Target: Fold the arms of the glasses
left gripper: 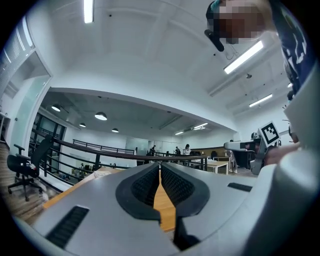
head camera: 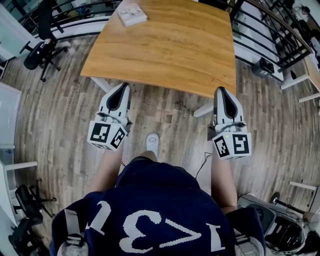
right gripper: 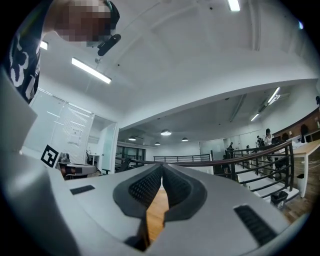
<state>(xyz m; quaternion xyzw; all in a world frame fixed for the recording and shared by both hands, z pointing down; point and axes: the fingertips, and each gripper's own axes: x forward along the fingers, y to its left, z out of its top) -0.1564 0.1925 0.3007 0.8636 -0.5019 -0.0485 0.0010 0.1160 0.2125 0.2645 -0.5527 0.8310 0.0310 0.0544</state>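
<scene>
- Underfoot, a grey plank floor (head camera: 165, 115) fills the head view from near to far.
- Beyond it, a bare wooden desk (head camera: 170, 45) takes up the far middle, its near edge just ahead of both grippers.
- Nearest the camera is the person, in a dark blue top (head camera: 155, 210) with white figures.
- Off to the far left, a black office chair (head camera: 42, 50) stands on the floor, well apart from the desk.
- Left gripper (head camera: 124, 86) is held near the desk's near left corner; its jaws are pressed together with nothing between them (left gripper: 159, 167).
- Right gripper (head camera: 220, 90) hangs by the desk's near right edge, jaws likewise closed and empty (right gripper: 162, 167).
- Between the two grippers, one white shoe (head camera: 152, 142) rests on the floor.
- At the desk's far left corner lies a small pale flat thing (head camera: 132, 13). It is too small to tell whether the glasses are there, and they show nowhere else.
</scene>
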